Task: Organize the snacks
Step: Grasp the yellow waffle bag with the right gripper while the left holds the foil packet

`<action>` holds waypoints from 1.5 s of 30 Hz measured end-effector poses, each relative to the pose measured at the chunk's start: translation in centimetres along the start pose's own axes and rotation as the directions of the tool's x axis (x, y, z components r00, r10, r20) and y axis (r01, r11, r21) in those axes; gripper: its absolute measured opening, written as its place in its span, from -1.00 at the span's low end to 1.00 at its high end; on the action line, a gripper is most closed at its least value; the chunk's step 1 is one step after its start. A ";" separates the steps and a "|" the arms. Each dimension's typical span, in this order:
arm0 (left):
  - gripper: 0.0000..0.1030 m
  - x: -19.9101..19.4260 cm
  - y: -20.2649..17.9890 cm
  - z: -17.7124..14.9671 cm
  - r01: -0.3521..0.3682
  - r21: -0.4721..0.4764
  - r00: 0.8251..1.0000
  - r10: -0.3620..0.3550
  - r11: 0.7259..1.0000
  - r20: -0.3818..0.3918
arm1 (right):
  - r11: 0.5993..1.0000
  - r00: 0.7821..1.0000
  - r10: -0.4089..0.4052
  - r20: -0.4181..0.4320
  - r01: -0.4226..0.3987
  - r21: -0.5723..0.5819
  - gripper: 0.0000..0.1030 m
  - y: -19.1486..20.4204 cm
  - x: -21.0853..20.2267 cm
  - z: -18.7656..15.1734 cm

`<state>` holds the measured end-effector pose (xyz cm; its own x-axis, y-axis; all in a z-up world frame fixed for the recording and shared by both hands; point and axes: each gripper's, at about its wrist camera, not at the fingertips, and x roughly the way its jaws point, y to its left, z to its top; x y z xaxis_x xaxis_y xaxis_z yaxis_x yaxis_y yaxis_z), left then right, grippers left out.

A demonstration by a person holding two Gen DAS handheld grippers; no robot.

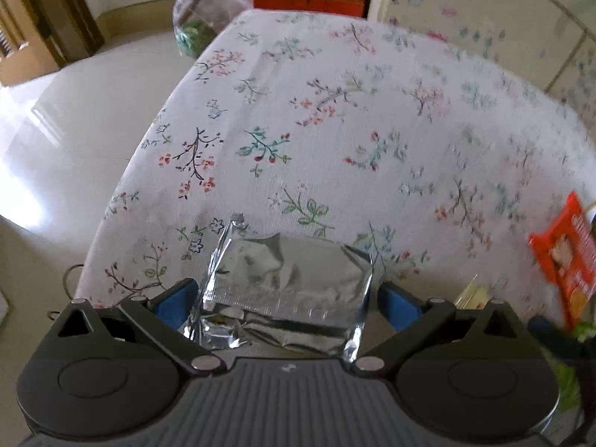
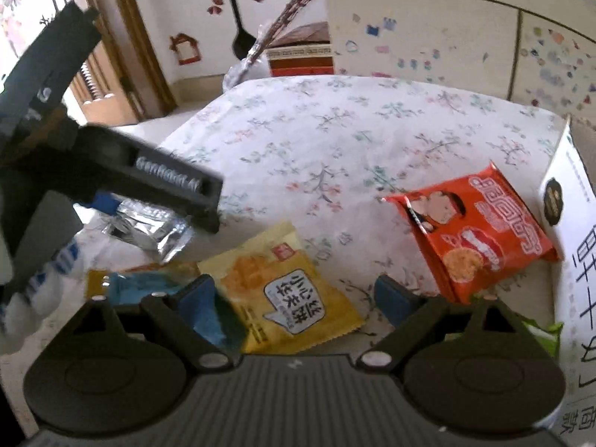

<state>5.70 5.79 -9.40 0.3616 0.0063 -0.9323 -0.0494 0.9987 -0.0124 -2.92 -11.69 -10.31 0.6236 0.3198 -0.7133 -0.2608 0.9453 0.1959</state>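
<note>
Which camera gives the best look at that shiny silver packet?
The left wrist view: the silver packet fills the near centre between the left gripper's blue fingers, creases and sealed edges clear. The right wrist view shows only part of it, small at the left and partly hidden behind the left gripper.

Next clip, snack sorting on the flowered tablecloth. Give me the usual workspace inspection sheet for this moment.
Surface: table under a flowered tablecloth, far half bare.
Job's things: silver foil packet between the left gripper's fingers; yellow packet and orange packet lying flat, apart; a blue packet beside the yellow one.
Clutter: white printed box at the right edge, against the orange packet.
Grippers: left gripper around the foil packet, contact unclear; right gripper open, over the yellow packet.
Cables: nothing seen.
Surroundings: pale tiled floor, stickered cabinet, wooden door frame.
</note>
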 end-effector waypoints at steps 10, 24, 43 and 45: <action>1.00 0.2 0.1 -0.4 0.003 -0.024 1.000 -0.003 1.000 0.015 | 0.998 1.000 -0.019 0.009 0.020 -0.055 0.85 0.7 0.2 -0.2; 1.00 -0.1 -0.1 -0.6 0.010 -0.014 1.000 -0.010 1.000 0.019 | 0.995 0.999 -0.043 0.007 0.043 -0.086 0.79 0.6 0.3 -0.2; 1.00 -0.2 -0.8 -1.3 0.003 0.007 0.999 -0.003 1.000 0.036 | 0.989 0.995 -0.091 0.028 0.093 -0.119 0.37 1.1 0.1 -0.7; 0.95 -0.4 -0.7 -1.3 0.008 0.007 0.999 -0.008 1.000 0.043 | 0.990 0.996 -0.088 0.025 0.090 -0.108 0.18 1.1 -0.1 -0.4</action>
<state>4.38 5.01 -9.45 0.4018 0.0001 -0.9157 -0.0399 0.9991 -0.0174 -3.55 -10.66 -10.31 0.6620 0.2369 -0.7111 -0.2816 0.9578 0.0570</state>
